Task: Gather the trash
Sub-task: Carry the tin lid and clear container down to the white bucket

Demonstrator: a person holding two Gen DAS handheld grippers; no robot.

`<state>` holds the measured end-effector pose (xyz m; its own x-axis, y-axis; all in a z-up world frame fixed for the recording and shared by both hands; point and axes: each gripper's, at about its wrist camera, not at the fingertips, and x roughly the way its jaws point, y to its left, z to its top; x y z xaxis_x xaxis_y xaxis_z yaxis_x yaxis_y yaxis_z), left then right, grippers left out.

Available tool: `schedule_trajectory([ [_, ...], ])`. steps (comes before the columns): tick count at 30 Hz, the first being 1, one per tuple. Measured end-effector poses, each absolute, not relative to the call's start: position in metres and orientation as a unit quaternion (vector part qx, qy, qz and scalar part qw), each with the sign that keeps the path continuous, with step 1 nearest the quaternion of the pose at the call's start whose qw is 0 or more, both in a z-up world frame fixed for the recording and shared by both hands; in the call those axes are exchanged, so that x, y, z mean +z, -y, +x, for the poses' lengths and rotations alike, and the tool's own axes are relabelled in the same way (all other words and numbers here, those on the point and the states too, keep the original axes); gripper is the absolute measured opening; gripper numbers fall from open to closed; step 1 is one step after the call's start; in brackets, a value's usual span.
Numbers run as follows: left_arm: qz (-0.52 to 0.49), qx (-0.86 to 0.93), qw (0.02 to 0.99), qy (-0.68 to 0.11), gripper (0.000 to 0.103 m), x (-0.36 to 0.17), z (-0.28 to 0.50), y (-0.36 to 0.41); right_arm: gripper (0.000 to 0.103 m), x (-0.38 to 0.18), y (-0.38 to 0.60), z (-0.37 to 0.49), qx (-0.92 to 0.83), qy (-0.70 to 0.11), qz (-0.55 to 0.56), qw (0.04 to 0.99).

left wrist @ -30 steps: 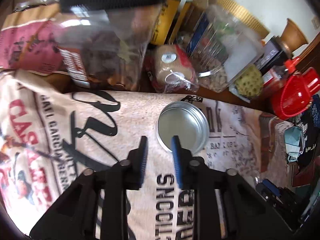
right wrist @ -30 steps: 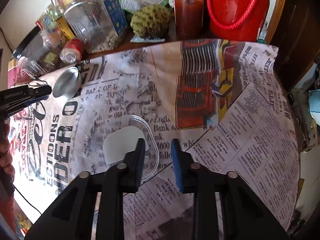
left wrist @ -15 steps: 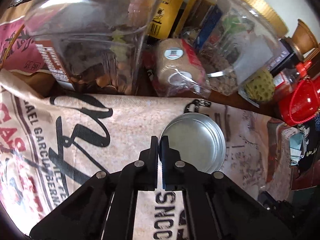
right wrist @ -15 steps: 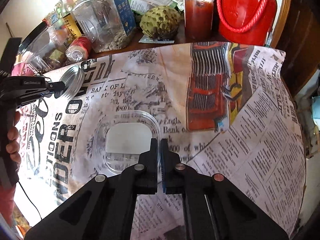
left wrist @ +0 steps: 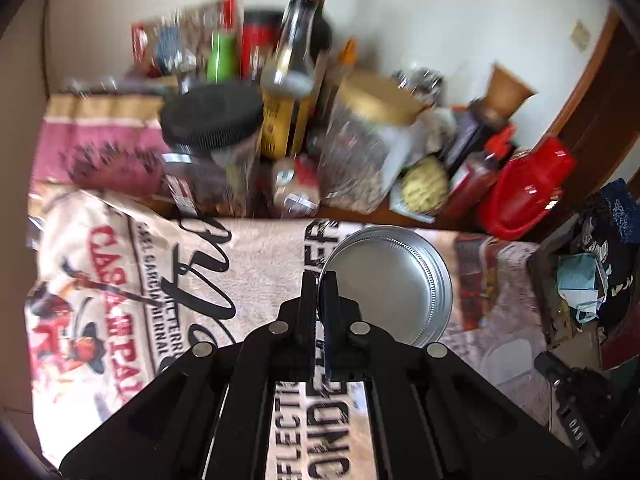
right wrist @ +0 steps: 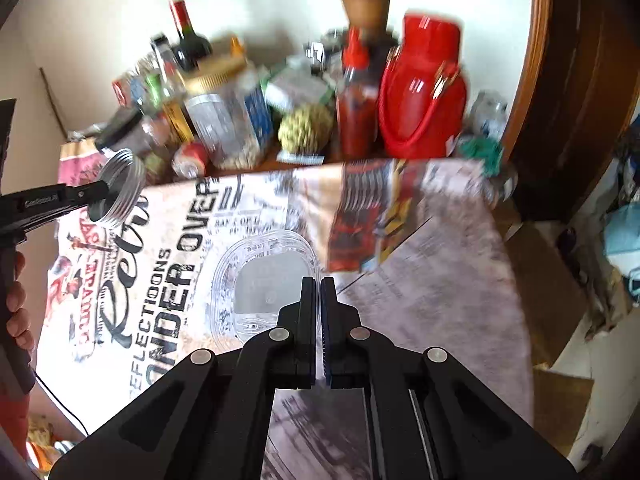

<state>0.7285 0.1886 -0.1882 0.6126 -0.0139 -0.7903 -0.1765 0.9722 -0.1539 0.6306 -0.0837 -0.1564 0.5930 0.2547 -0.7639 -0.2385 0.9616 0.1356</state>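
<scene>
The surface [right wrist: 440, 280] is draped in a cloth printed like old newspaper, with big black lettering and a red vintage car. Taking the red jug [right wrist: 420, 92] at the back as the landmark: just left of it stands a red sauce bottle [right wrist: 356, 112], then a knobbly green fruit [right wrist: 306, 128], then a gold-lidded plastic jar [right wrist: 228, 120], with a wine bottle [right wrist: 188, 40] behind against the pale wall. A brown wooden frame rises right of the jug.

The left hand-held gripper [left wrist: 322, 280] is clenched on the rim of the metal lid [left wrist: 388, 280], which hangs tilted in the air, well left of the jug and above the cloth's edge. The right hand-held gripper [right wrist: 315, 284] pinches the edge of the clear plastic container [right wrist: 264, 284], in front of the jug over the middle of the cloth.

Motion smears most of the clutter; labels are unreadable. The left person's hand [right wrist: 16, 308] is cut off at the frame edge.
</scene>
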Motion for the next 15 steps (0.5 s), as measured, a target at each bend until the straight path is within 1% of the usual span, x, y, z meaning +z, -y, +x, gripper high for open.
schedule_trajectory([
  [5,-0.067,0.068,0.916,-0.389,0.001,-0.138,0.672,-0.155,0.002,-0.121,0.107,0.6,0.152,-0.381,-0.001,0.912],
  [15,-0.087,0.09,0.937,-0.327,0.001,-0.084,0.552,-0.086,0.002,-0.073,0.149,0.531,0.204,-0.298,-0.015,0.932],
])
